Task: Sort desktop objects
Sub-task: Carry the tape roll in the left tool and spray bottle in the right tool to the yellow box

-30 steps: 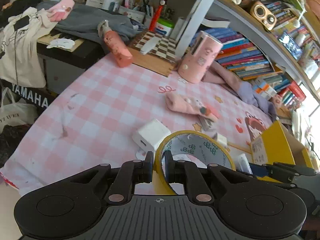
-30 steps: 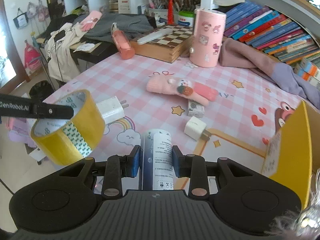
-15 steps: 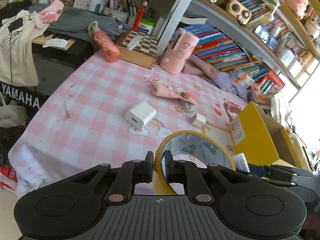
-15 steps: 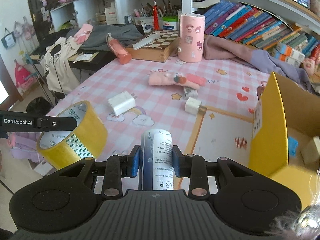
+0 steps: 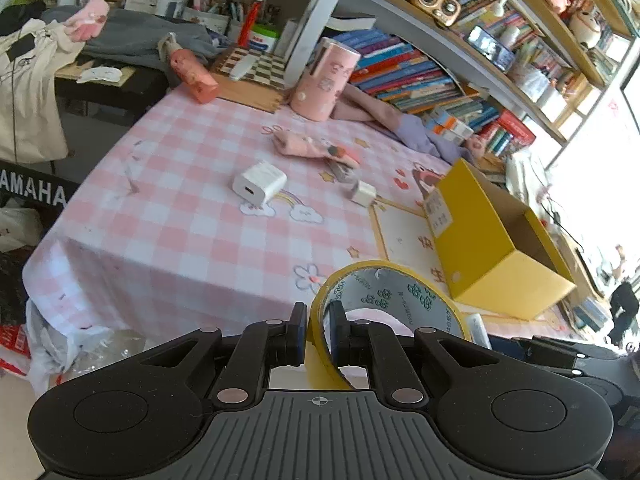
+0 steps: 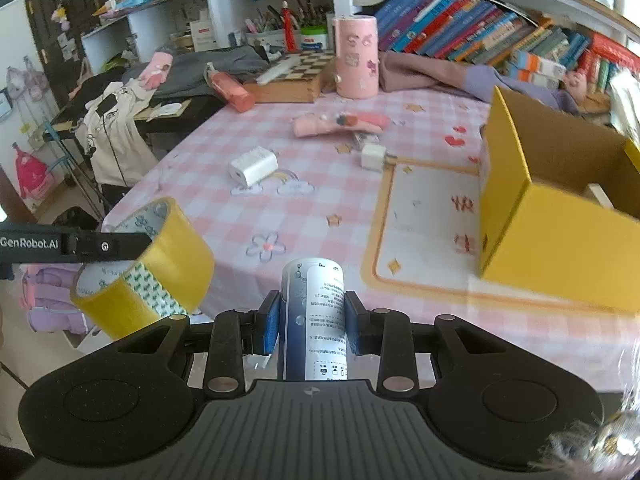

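Both grippers have drawn back from the table [image 5: 160, 240], the yellow box [image 5: 500, 272] now fuller in view. Left wrist: left gripper [image 5: 318, 332] pinches the tape roll's [image 5: 388, 280] wall. Right wrist: right gripper [image 6: 312, 322] clamps a white bottle [image 6: 314, 312], tape roll [image 6: 176, 264] at left.

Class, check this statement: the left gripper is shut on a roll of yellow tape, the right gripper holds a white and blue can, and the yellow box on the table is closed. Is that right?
Not quite. The left gripper is shut on the roll of yellow tape, and the right gripper holds the white and blue can, but the yellow box is open at the top, as the right wrist view shows.
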Tool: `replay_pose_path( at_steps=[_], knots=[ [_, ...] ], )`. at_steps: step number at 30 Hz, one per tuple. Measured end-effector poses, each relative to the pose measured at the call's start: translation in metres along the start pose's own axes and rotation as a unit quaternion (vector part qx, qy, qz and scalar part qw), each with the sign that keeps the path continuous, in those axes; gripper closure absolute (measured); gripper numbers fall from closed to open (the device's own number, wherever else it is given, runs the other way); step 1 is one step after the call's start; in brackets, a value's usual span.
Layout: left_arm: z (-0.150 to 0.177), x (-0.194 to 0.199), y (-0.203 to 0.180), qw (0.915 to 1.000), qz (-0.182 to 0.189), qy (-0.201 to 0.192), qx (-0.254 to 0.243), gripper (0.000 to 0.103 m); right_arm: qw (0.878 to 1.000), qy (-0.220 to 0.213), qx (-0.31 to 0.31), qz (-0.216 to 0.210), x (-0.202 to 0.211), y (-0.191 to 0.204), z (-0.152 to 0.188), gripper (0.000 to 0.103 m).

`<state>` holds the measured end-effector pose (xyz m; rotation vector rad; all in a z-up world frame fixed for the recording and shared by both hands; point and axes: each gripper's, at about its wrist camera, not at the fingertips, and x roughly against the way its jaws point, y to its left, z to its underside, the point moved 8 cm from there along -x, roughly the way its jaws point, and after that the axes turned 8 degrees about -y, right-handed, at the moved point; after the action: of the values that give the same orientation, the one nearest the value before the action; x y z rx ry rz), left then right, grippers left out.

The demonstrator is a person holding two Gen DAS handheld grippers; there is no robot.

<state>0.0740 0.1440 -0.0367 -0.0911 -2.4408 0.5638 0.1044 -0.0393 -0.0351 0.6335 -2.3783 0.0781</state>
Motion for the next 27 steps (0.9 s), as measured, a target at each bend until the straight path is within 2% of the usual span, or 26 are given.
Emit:
replay_pose_path(
  at_steps=[13, 17, 27],
  knots=[
    [0.026, -0.005, -0.04, 0.9969, 0.058, 0.039, -0.036, 0.093, 0.997, 0.009, -0.05, 0.057, 0.039, -0.021, 0.039, 0.073],
    [0.033, -0.012, -0.059, 0.9934, 0.085, 0.054, -0.055, 0.093, 0.994, 0.018, -0.061, 0.084, 0.05, -0.032, 0.052, 0.073],
    [0.047, -0.028, -0.115, 0.9796, 0.143, 0.085, -0.112, 0.093, 0.982, 0.006, -0.12, 0.148, 0.088, -0.068, 0.074, 0.073]
  ],
)
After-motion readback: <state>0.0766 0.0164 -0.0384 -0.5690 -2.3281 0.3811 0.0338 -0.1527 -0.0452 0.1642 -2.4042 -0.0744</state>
